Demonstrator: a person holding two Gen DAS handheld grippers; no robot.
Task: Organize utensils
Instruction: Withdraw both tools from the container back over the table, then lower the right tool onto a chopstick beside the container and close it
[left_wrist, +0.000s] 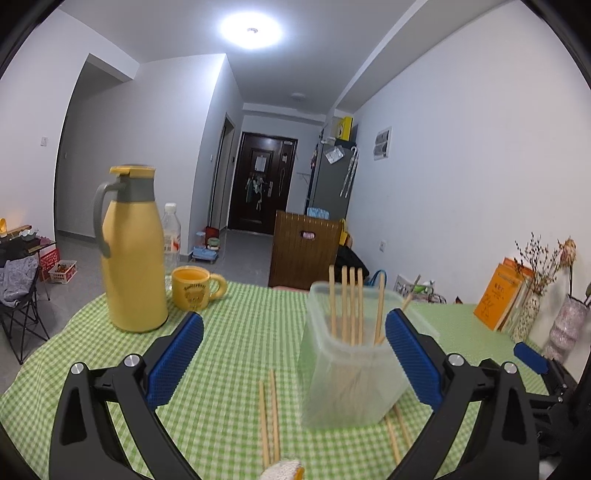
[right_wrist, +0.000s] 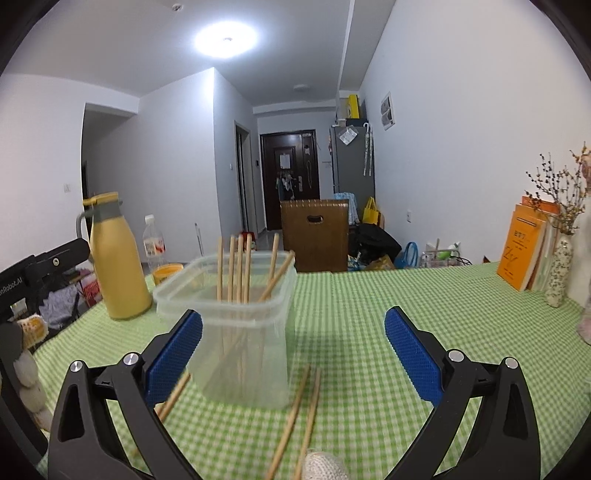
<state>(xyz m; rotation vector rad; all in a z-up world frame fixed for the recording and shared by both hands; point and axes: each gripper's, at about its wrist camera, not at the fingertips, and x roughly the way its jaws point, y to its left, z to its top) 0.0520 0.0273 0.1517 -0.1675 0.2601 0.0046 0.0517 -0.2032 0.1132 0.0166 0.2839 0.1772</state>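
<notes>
A clear plastic container (left_wrist: 347, 373) stands on the green checked tablecloth (left_wrist: 240, 332) and holds several wooden chopsticks (left_wrist: 351, 306) upright. Two chopsticks (left_wrist: 269, 417) lie on the cloth to its left, two more (left_wrist: 397, 432) at its right base. My left gripper (left_wrist: 293, 354) is open and empty, just before the container. In the right wrist view the container (right_wrist: 240, 332) is left of centre with chopsticks (right_wrist: 240, 266) inside; a loose pair (right_wrist: 299, 413) lies in front and another pair (right_wrist: 173, 397) by the left finger. My right gripper (right_wrist: 293, 354) is open and empty.
A yellow thermos (left_wrist: 131, 251), a water bottle (left_wrist: 171, 240) and a yellow mug (left_wrist: 195, 288) stand at the table's far left. Orange books (right_wrist: 524, 251) and vases with dried flowers (right_wrist: 559, 269) line the right wall. A wooden chair (right_wrist: 316, 232) is behind the table.
</notes>
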